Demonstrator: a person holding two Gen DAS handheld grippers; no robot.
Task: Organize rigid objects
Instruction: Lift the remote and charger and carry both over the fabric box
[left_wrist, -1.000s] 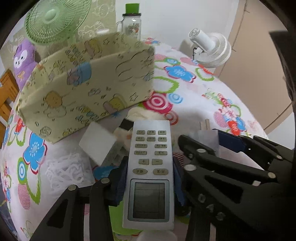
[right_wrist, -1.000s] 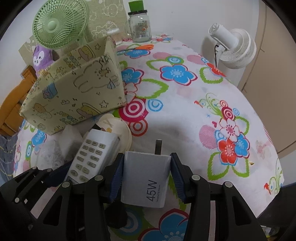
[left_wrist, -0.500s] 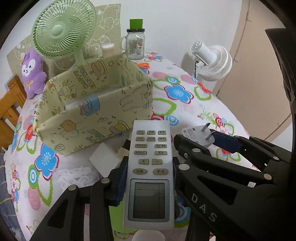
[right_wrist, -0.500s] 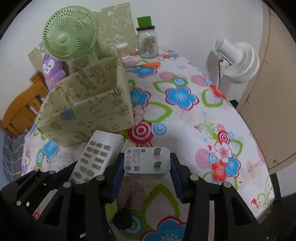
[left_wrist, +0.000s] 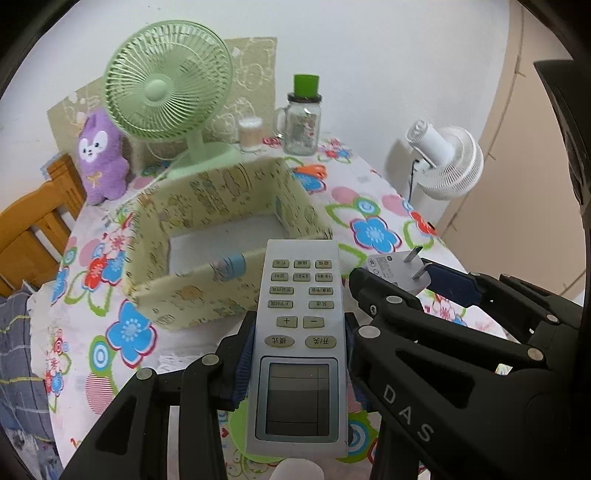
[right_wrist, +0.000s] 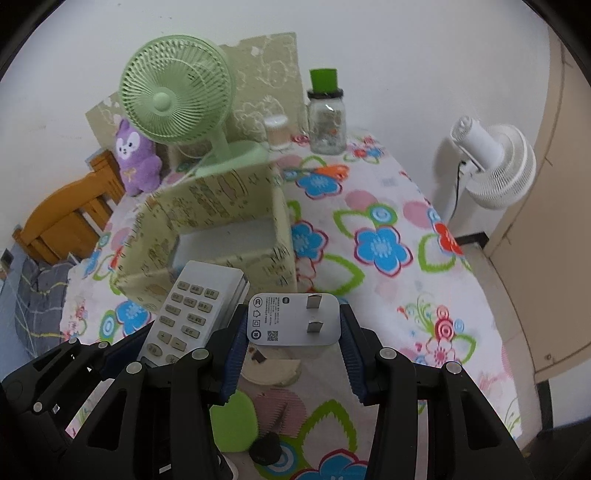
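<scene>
A: Our left gripper (left_wrist: 299, 354) has its jaws clamped on the remote control (left_wrist: 298, 343), pads pressing both long edges, buttons facing up and its far end reaching over the near wall of the patterned box (left_wrist: 225, 236).

B: And our right gripper (right_wrist: 293, 349) has its jaws clamped on the white charger (right_wrist: 293, 319), the two prongs pointing up toward the camera. Both things are held off the bench (right_wrist: 388, 295), above the flowered cloth.

A: We see the box standing open with a pale, bare floor, just beyond the remote. In the right wrist view the remote sits left of the charger, close beside it.

B: Behind the box we have the green fan (left_wrist: 168, 86), a purple plush toy (left_wrist: 101, 158), a small jar (left_wrist: 250, 134) and a glass jar with a green lid (left_wrist: 303, 116). A white fan (right_wrist: 493, 164) stands off the bench to the right.

A: Under the charger we can make out a round pale dish (right_wrist: 273, 365) on the cloth, and a green patch nearer us; what it is we cannot tell.
</scene>
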